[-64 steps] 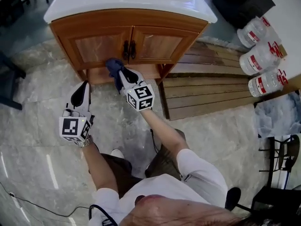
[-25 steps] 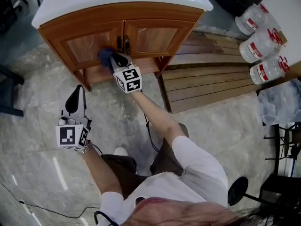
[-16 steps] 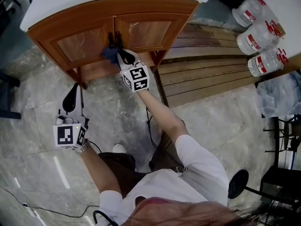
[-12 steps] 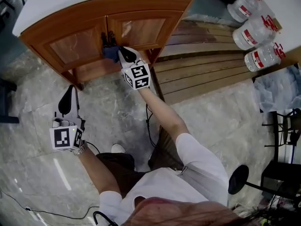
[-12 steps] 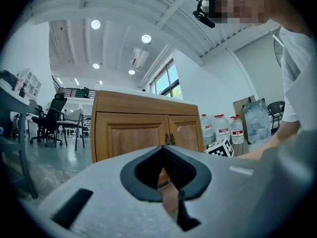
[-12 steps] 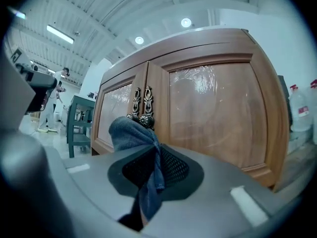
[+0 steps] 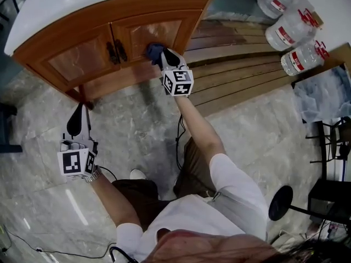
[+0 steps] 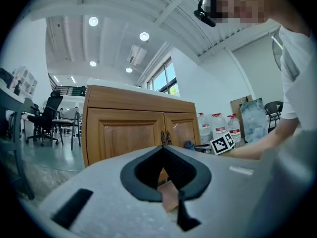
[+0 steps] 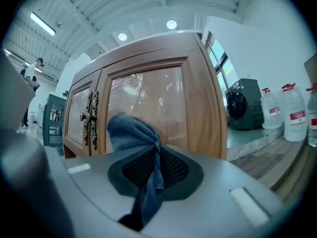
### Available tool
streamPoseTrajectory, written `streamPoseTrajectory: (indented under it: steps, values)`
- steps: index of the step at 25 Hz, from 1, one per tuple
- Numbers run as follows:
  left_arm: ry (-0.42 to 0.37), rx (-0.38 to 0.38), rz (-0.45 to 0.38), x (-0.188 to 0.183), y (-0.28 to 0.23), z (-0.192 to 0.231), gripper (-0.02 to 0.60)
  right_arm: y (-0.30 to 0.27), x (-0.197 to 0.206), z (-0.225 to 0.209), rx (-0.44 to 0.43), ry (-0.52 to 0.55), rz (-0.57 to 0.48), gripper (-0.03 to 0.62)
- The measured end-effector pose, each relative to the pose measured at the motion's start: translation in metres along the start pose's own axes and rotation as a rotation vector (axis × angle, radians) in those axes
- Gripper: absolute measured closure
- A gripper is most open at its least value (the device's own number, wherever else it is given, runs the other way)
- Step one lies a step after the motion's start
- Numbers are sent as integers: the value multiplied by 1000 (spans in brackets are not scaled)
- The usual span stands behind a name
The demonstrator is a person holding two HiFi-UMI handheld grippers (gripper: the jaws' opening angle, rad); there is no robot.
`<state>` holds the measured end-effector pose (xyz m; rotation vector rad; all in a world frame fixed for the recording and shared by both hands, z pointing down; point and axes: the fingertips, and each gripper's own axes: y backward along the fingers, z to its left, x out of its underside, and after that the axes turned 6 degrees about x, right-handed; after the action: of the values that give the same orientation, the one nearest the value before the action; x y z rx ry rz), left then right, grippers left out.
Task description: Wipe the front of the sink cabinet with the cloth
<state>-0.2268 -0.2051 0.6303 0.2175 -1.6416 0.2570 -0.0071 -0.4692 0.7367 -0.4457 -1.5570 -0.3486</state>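
We see the blue cloth [image 9: 131, 133] pinched in the closed jaws of the right gripper [image 7: 164, 56], its bunched end past the tips and against the right door [image 7: 164, 30] of the sink cabinet [image 7: 66, 32], beside the handles [image 7: 116, 51]. Our right arm [image 7: 200, 133] reaches nearly straight out. The left gripper [image 7: 77, 122] hangs low over the floor [image 7: 131, 130], well apart from the cabinet, jaws together on nothing.

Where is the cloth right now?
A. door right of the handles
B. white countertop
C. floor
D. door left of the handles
A: the right gripper, shut on the cloth, holds it at the door panel right of the handles.
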Motion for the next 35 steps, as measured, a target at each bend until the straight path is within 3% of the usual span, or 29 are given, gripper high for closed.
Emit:
streamPoseTrajectory:
  steps: [7,18,27,35]
  values:
    - [-9,30,1,2,-11,-10,583,10,-7,-60,98,-3,-8,546]
    - [0,34,4,1,-12,-17,583,24,-10,-105,177,-34,-14,546]
    - [2,45,1,3,-14,-20,583,29,-11,-108,177,-46,-6,546]
    - [10,41,3,8,-14,-8,583,65,-47,-84,114,-61,-94,546]
